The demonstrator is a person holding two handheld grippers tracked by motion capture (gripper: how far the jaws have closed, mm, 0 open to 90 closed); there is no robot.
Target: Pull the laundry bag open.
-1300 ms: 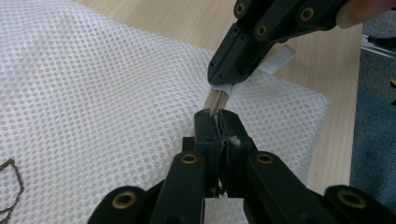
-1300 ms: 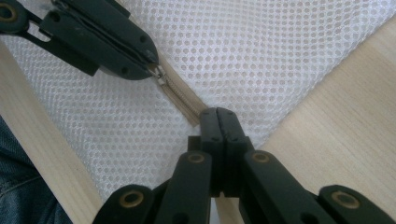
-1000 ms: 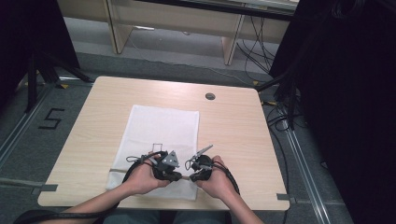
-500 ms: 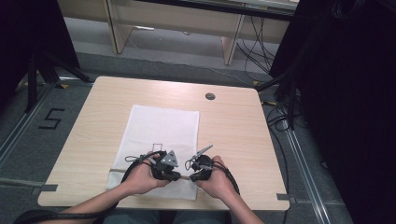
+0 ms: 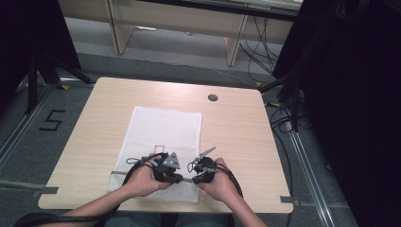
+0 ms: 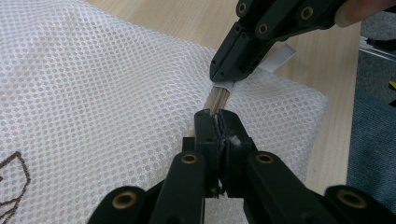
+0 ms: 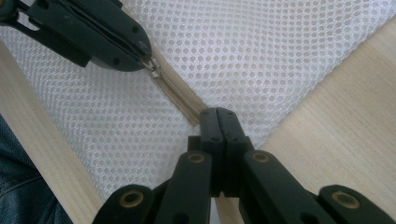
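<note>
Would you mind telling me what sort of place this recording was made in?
Probably a lab or recording workspace, not a home: a bare light wooden table stands on grey floor with a taped number five, loose black cables behind it, and dark curtains alongside.

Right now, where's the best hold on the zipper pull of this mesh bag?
Pinch the thin metal pull, coming in along the beige zipper tape; it lies flat in line with it. The left gripper is shut on it.
</note>
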